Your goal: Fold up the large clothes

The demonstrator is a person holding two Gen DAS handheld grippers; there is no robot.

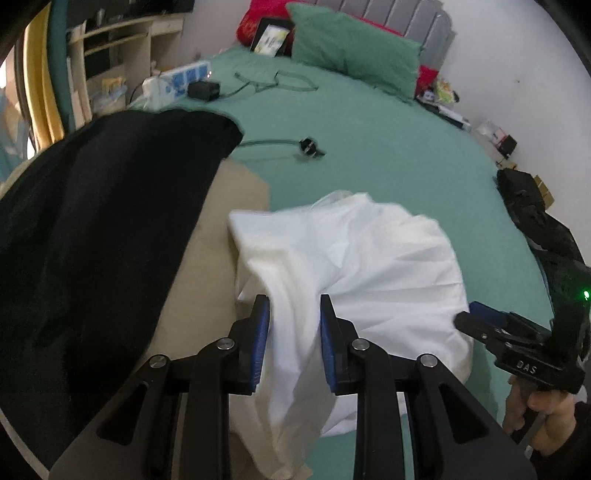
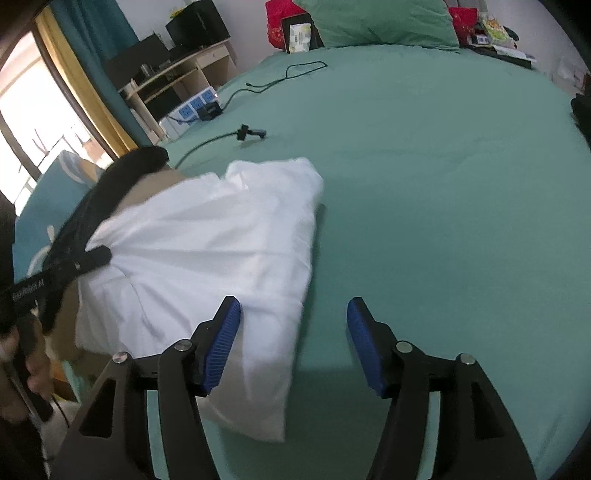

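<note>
White garment half-folded on the green bed

From the left: a black cloth (image 1: 92,229), then the left gripper (image 1: 294,314) pinching a bunched fold of the white garment (image 1: 369,258) lying on the green bed (image 2: 443,184); the right gripper (image 2: 293,314) gapes wide, holding nothing.

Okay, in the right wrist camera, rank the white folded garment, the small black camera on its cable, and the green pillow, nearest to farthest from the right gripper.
From the right gripper:
1. White folded garment, touching its left finger.
2. Small black camera on its cable, mid-bed, beyond the garment.
3. Green pillow, at the far head of the bed.
</note>
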